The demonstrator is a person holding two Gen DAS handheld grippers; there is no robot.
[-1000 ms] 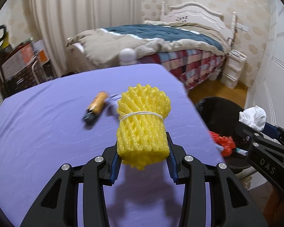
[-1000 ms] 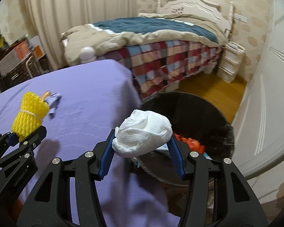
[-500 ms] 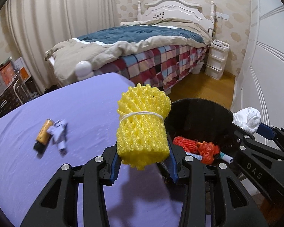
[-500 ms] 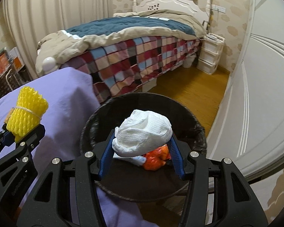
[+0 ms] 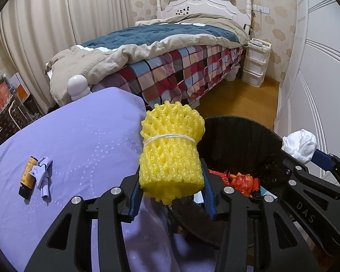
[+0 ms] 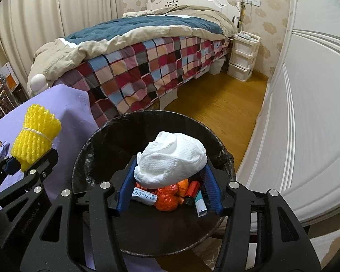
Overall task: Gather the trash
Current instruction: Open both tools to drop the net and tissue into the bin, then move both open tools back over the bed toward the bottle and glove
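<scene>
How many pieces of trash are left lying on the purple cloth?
2: a small orange bottle and a crumpled purple scrap, touching, at the cloth's left side. Others may be hidden behind the left gripper.

Table (image 5: 83, 136): small bottle (image 5: 27, 176) and crumpled wrapper (image 5: 43, 176) side by side, touching, near its left edge. Bin (image 6: 97, 140): on the floor just off the table's right edge, scraps inside. Foam net roll (image 5: 172, 156): over the table's right edge. Tissue wad (image 6: 172, 158): above the bin. Bed (image 5: 170, 52): behind both
</scene>
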